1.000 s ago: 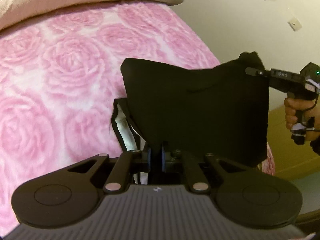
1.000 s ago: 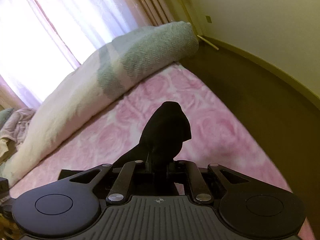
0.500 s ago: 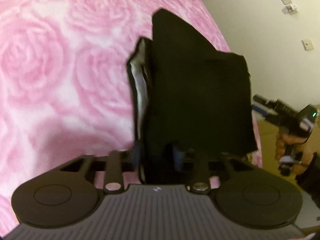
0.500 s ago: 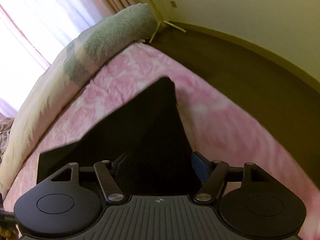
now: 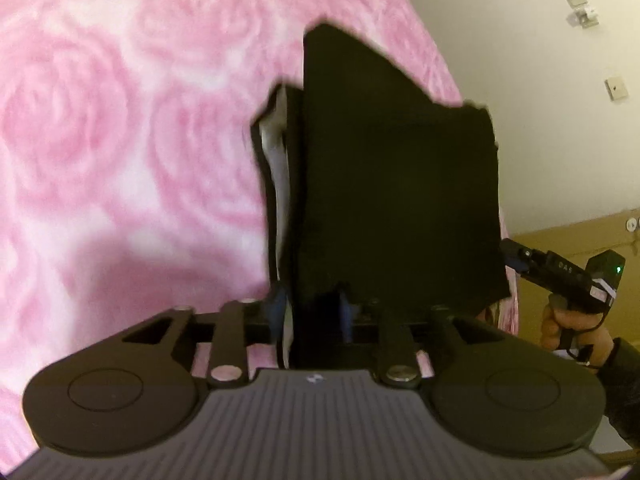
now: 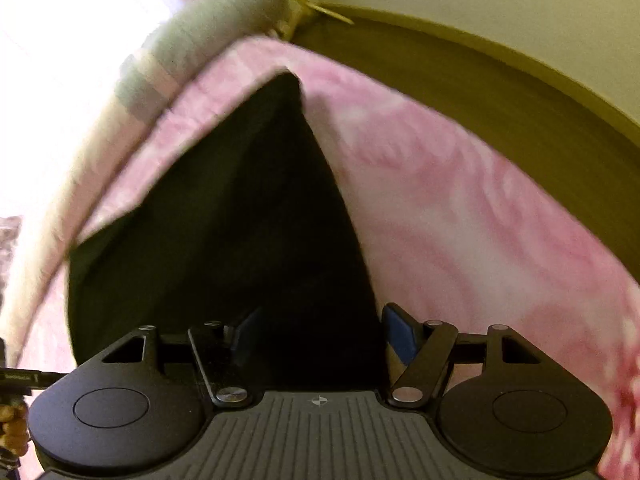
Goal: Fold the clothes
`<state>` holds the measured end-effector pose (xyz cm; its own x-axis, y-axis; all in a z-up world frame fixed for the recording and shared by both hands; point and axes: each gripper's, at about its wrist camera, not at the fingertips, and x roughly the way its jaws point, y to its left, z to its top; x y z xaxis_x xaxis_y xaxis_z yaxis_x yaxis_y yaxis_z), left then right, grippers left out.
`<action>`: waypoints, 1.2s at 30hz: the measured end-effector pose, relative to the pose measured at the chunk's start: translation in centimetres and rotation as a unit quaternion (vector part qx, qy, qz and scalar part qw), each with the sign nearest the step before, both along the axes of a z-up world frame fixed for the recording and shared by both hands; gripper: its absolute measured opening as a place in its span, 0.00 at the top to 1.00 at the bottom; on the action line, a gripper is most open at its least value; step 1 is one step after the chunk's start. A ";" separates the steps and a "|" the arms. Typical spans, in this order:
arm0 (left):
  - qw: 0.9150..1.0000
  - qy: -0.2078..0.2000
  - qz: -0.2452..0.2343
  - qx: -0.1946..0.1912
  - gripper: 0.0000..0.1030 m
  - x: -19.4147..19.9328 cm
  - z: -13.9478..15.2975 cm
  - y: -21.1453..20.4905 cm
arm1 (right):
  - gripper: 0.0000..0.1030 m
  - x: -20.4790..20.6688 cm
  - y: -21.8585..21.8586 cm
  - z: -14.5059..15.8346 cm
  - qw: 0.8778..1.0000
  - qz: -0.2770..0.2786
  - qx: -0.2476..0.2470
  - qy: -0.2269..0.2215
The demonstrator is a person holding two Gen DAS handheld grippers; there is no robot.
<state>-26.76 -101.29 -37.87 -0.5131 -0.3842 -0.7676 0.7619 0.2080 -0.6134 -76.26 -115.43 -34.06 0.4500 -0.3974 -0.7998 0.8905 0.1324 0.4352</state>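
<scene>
A black folded garment [image 5: 392, 184] lies on the pink rose-patterned bed cover [image 5: 120, 140], with a strip of white lining [image 5: 278, 168] showing along its left edge. My left gripper [image 5: 312, 308] is open, its blue pads on either side of the garment's near edge. In the right wrist view the same garment [image 6: 240, 220] spreads flat ahead, and my right gripper [image 6: 320, 332] stands wide open around its near end. The right gripper [image 5: 510, 254] also shows at the garment's right side, held by a hand [image 5: 568, 328].
The bed's edge runs close along the garment's right side, with brown floor [image 6: 480, 72] beyond. A rolled grey and white blanket [image 6: 200, 48] lies at the bed's far end by a bright window. The wall carries sockets [image 5: 614, 88].
The garment was held up between both shut grippers; it has come down flat on the bed. Both grippers have opened and let go of it, the right one wider.
</scene>
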 end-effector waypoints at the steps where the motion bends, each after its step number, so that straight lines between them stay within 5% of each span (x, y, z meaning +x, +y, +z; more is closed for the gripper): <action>1: 1.000 0.000 0.006 -0.004 0.69 0.4 0.1 -0.5 | 0.32 0.2 -0.6 0.3 1.000 0.005 -0.007 -0.006; 13: 1.000 0.007 0.006 -0.018 0.56 0.2 -1.6 -5.9 | 0.32 2.9 -7.0 -0.7 0.998 0.051 -0.017 -0.026; 16: 1.000 0.021 0.008 -0.014 0.71 0.2 -2.1 -6.0 | 0.32 3.5 -8.2 -1.6 0.998 0.056 -0.002 -0.033; 19: 1.000 0.014 -0.001 -0.021 0.75 -0.1 -1.8 -6.2 | 0.34 3.7 -8.6 -1.8 0.998 0.043 0.006 -0.041; 20: 1.000 0.010 -0.005 -0.024 0.77 -0.2 -1.7 -6.3 | 0.62 3.7 -8.7 -1.8 0.998 0.042 0.007 -0.039; 21: 1.000 0.006 -0.009 -0.029 0.78 -0.3 -1.4 -6.4 | 0.73 3.7 -8.7 -1.6 0.998 0.044 0.008 -0.033; 23: 0.999 -0.003 -0.018 -0.039 0.80 -0.4 -0.9 -6.7 | 0.89 3.5 -8.8 -1.1 0.998 0.042 0.006 -0.036; 25: 0.999 -0.009 -0.026 -0.044 0.80 -0.4 -0.7 -7.1 | 0.94 3.2 -9.1 -0.4 0.998 0.043 -0.005 -0.040; 33: 1.000 -0.007 -0.026 -0.009 0.71 -0.3 -1.7 -5.7 | 0.90 3.5 -9.2 -0.8 0.999 0.033 -0.008 -0.016; 35: 1.000 -0.009 -0.020 -0.005 0.70 -0.5 -2.1 -4.3 | 0.52 2.6 -8.0 -1.3 1.000 0.019 0.001 -0.011; 36: 1.000 -0.010 -0.014 -0.006 0.70 -0.7 -2.1 -3.5 | 0.49 2.2 -7.3 -1.5 1.000 0.013 0.006 -0.007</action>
